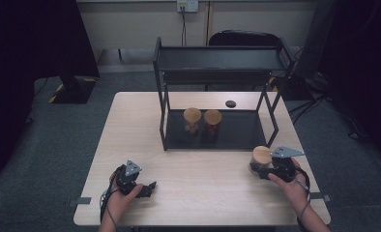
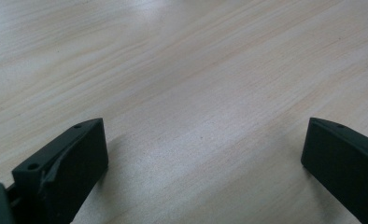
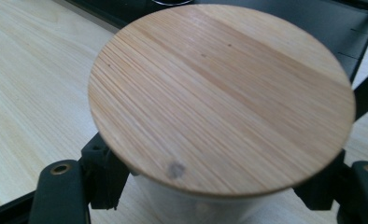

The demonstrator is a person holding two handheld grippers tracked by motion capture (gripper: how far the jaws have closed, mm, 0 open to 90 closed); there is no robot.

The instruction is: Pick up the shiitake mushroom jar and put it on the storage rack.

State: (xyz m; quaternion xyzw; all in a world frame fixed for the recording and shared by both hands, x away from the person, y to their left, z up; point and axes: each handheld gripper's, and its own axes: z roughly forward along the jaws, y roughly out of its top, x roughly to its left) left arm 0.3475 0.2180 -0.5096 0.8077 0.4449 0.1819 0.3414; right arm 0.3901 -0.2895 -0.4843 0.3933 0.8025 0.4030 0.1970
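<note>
Jar, in R tongs, table

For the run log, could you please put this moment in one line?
right tongs: shut on jar | jar: front right, outside rack | left tongs: open above table

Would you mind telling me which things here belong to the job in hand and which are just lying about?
In the job:
- jar with a wooden lid, gripped by the right tongs
- two jars on the black rack's lower shelf
- black rack

Lying about:
- small black disc on the table
- left tongs, open, resting idle
</note>
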